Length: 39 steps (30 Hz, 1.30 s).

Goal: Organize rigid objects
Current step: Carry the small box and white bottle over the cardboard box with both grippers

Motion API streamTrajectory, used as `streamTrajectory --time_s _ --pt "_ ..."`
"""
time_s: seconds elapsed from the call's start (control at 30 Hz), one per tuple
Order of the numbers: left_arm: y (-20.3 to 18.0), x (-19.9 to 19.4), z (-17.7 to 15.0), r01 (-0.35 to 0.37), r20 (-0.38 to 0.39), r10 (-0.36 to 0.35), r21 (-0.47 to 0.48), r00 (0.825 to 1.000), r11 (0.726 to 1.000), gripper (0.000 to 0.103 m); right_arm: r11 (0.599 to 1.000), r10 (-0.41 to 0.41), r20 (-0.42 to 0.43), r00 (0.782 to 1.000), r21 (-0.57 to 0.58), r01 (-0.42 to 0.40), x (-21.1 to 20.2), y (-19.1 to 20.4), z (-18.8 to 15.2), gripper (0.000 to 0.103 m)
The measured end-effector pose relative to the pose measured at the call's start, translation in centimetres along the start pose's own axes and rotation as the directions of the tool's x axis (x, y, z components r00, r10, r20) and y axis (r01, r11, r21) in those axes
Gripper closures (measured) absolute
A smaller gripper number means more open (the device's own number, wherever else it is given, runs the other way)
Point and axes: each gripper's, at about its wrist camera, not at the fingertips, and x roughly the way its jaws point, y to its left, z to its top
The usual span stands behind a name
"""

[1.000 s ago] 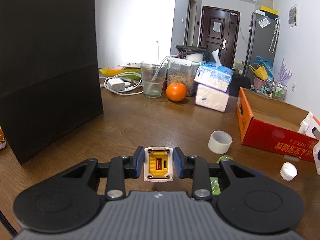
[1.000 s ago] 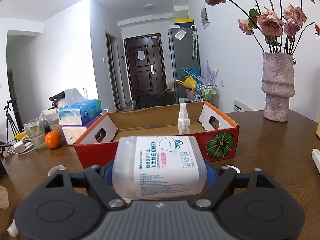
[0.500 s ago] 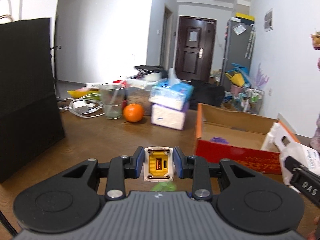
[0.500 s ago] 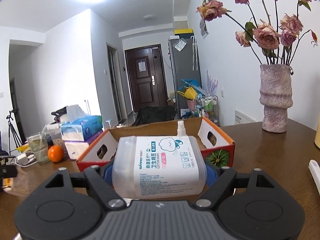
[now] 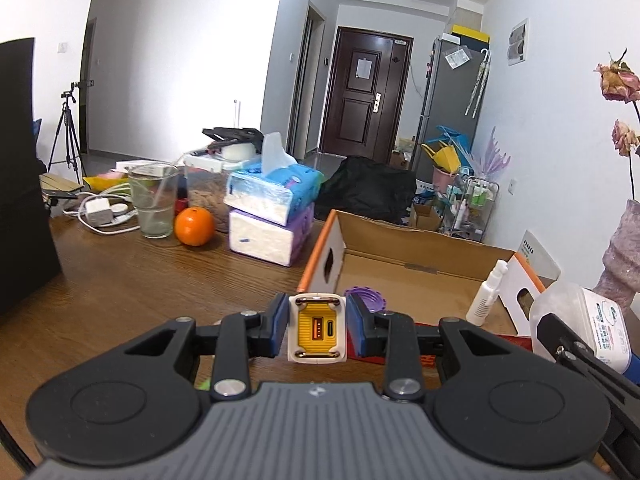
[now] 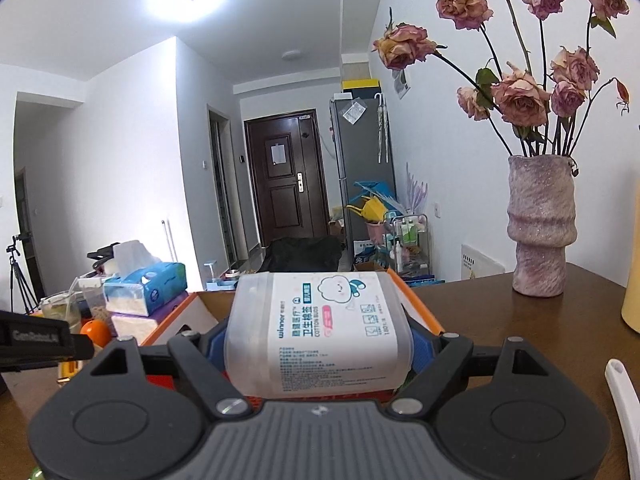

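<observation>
White "winner" cotton-buds box (image 6: 320, 332) fills right gripper (image 6: 320, 350); left gripper (image 5: 318, 330) clamps charger (image 5: 318, 330).

Matte black left gripper (image 5: 318, 334) over a ribbed grey housing with a tiny pale emblem at twelve o'clock on its top edge; round black discs at eight and four o'clock, silver screw heads on angled link arms, triangular cut-outs in the outer arms, blue pads lining the black fingers (image 5: 276, 330). Same build on the right gripper (image 6: 318, 342): grey ribbed body, twin black discs, silver screws, blue pads on its fingers (image 6: 422, 346). White lettering along a black bar at nine o'clock in the right wrist view
</observation>
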Motion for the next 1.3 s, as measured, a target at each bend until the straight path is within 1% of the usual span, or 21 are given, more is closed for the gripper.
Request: streamTrajectory --time_s 0.17,0.43,0.7,0.9,1.3 --pt "-1.2 1.6 0.1 0.009 -0.026 -0.009 0.004 1.000 1.000 0.071 1.000 -0.002 0.000 1.000 -0.010 0.002 0.9 -0.3 0.3 0.021" --pt "-3.0 3.2 0.9 0.035 -0.019 -0.035 0.006 0.999 0.999 0.071 1.000 -0.016 0.007 1.000 -0.007 0.016 2.3 -1.0 0.6 0.021" --pt "-4.6 5.3 1.7 0.057 -0.021 -0.057 0.019 0.998 0.998 0.071 0.999 -0.041 0.006 0.999 -0.004 0.041 4.4 -1.9 1.1 0.021" --pt "-5.6 7.0 2.4 0.069 -0.018 -0.068 0.028 0.998 0.997 0.071 0.999 -0.045 0.012 0.999 -0.007 0.045 6.1 -2.1 1.4 0.021" --pt "-5.9 11.1 4.0 0.054 -0.021 -0.053 0.030 0.998 0.998 0.071 0.998 -0.031 -0.017 0.999 -0.052 0.030 10.6 -0.7 1.2 0.021"
